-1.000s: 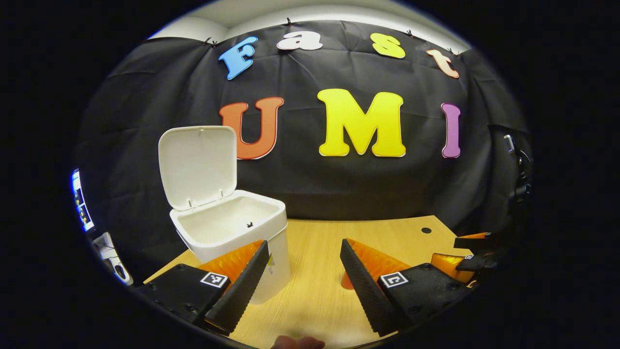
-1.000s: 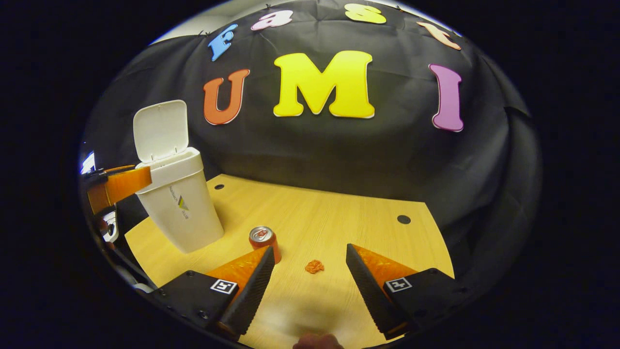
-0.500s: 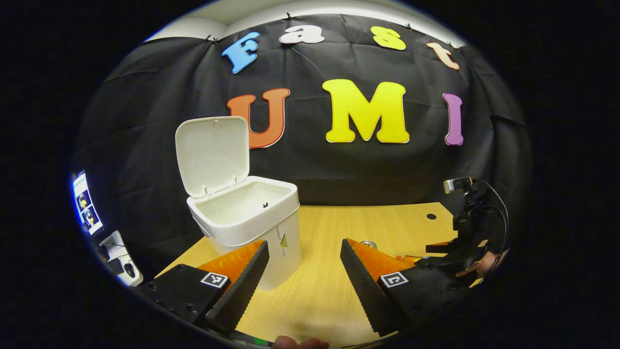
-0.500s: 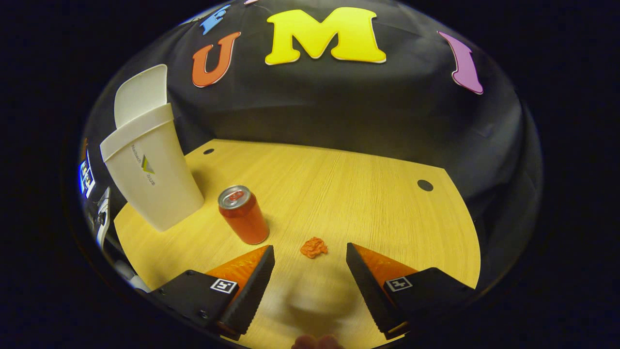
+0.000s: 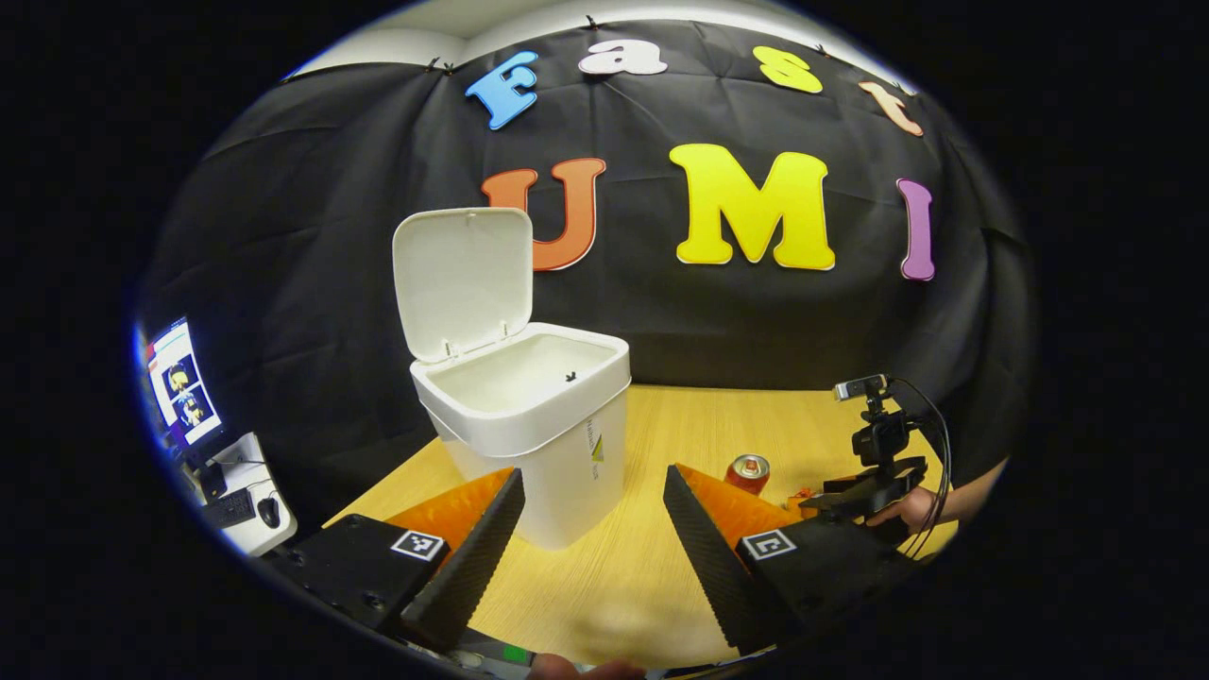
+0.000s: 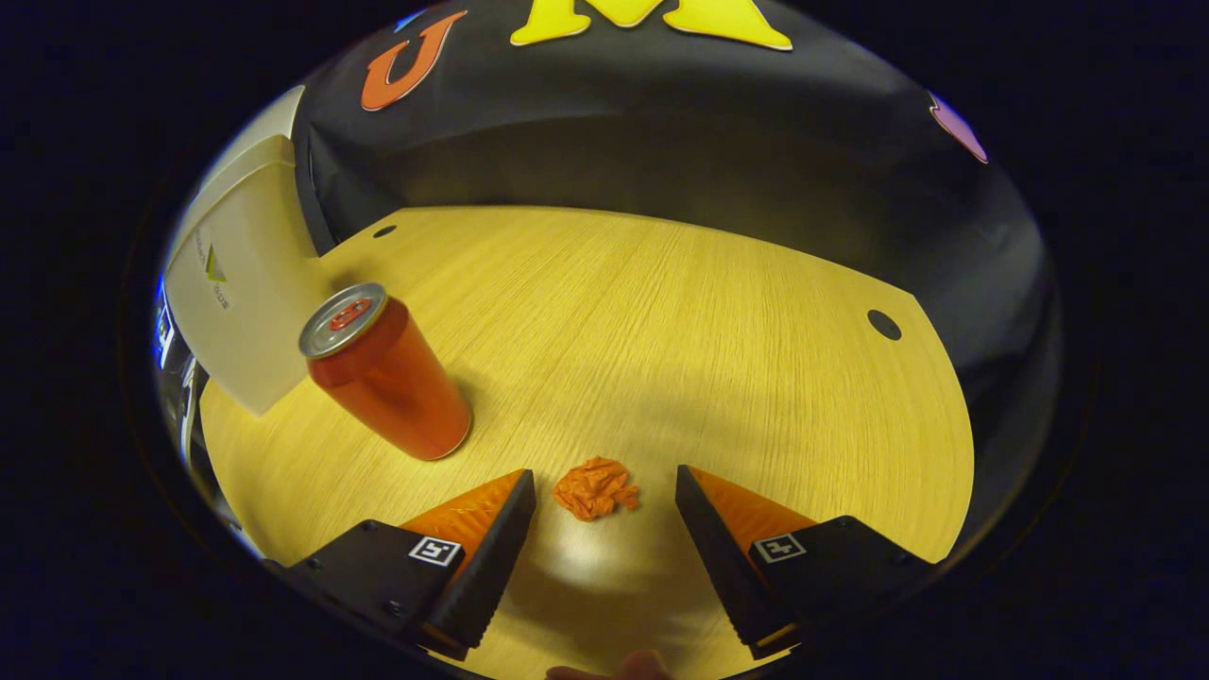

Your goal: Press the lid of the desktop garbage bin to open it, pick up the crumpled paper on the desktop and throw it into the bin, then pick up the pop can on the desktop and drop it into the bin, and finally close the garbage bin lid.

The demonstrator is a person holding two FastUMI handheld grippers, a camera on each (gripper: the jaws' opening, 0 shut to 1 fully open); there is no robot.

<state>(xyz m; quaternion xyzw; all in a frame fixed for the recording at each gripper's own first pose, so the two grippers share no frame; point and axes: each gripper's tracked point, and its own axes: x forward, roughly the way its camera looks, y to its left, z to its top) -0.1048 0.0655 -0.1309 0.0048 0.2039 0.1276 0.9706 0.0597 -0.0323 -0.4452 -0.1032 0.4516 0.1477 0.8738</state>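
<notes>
Light yellow wood-grain tabletop (image 6: 661,312) with two small round dark holes (image 6: 884,324) near its back edge, corners cut at an angle. Black wrinkled cloth backdrop (image 5: 312,236) hangs behind and wraps both sides, clipped along its top edge. Above it a strip of pale wall or ceiling (image 5: 453,24) (can't tell which). At far left a lit computer screen (image 5: 182,384) and below it a white desk surface (image 5: 247,505) with a dark keyboard and mouse. Lighting is warm, a soft glare on the table's near edge (image 6: 586,557).
</notes>
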